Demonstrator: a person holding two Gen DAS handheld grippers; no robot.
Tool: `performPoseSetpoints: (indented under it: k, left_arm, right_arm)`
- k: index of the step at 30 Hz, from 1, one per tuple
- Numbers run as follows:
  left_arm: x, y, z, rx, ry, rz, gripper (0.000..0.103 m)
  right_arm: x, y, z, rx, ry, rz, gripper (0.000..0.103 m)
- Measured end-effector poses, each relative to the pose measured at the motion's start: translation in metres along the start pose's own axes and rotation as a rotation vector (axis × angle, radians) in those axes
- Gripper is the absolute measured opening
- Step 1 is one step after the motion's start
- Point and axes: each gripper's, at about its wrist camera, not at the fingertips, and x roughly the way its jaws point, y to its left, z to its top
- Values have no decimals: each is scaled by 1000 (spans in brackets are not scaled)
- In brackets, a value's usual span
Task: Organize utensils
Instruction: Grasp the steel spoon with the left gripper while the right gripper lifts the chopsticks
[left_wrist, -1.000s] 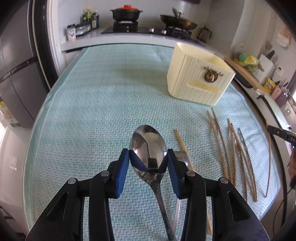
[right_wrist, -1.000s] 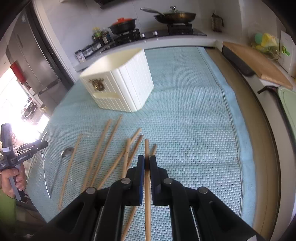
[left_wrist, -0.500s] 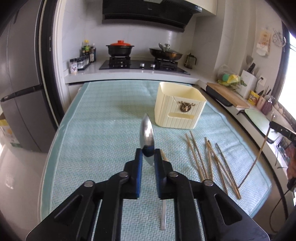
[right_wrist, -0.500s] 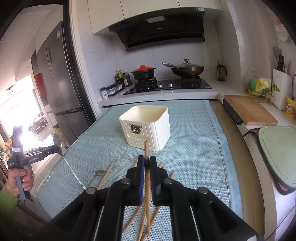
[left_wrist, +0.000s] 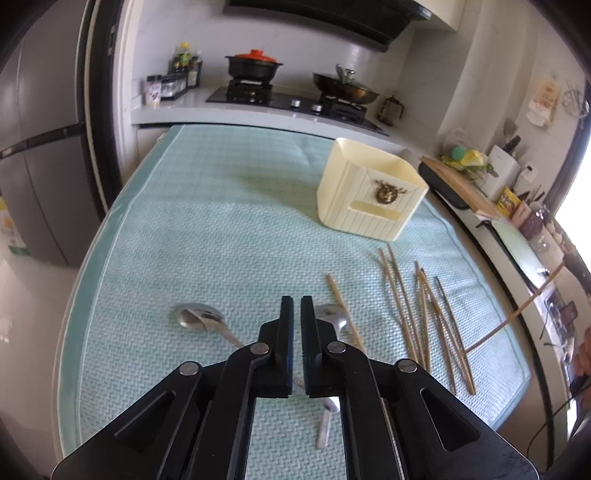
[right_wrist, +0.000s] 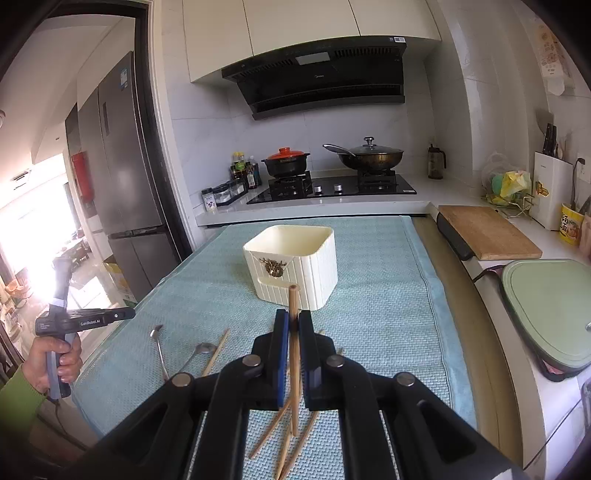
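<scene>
My left gripper (left_wrist: 297, 301) hovers low over the teal mat (left_wrist: 207, 221). Its jaws are opening, a narrow gap apart, with nothing between them. A steel spoon (left_wrist: 199, 317) lies on the mat just left of it. A second spoon (left_wrist: 334, 317) is partly hidden behind the right finger. Several wooden chopsticks (left_wrist: 417, 314) lie to the right. My right gripper (right_wrist: 293, 319) is shut on one chopstick (right_wrist: 294, 306), held nearly upright above the mat. The cream utensil holder (right_wrist: 295, 269) stands behind it. The left gripper (right_wrist: 129, 314) shows at the left, in a person's hand.
A stove with a red-lidded pot (right_wrist: 285, 162) and a wok (right_wrist: 371, 155) lines the back counter. A wooden board (right_wrist: 484, 230) and a green tray (right_wrist: 546, 302) sit to the right of the mat. A fridge (right_wrist: 122, 173) stands on the left.
The spoon that stood edge-on in the left jaws now lies on the mat, out of them. The right gripper lifted its chopstick off the mat and tipped it up.
</scene>
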Motion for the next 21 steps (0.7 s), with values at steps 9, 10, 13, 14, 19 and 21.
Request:
performPoseSetpoints:
  k: [9,10,13,14,19,21]
  left_arm:
    - [41,79,-10,-228,105,79,64]
    - [48,88,-11,-253,125,77,64]
    - [67,105,-19,-316,183,50,64]
    - [72,108,-22,-330,195,50,64]
    - [81,116,-36,-446,212,-77,64]
    - [85,119,-39,-505,201,-132,64]
  right_arm:
    - [-5,3,1,-1,-22,7,6]
    - [-5,3,1,-1,-21,10,6]
    - [-6,6,1,-9,-18,12,6]
    - [-6,6,0,-12,-15,12,6]
    - [-6,7,0,-9,-14,12,6]
    - [-6,7,1,-9,-14,12,6]
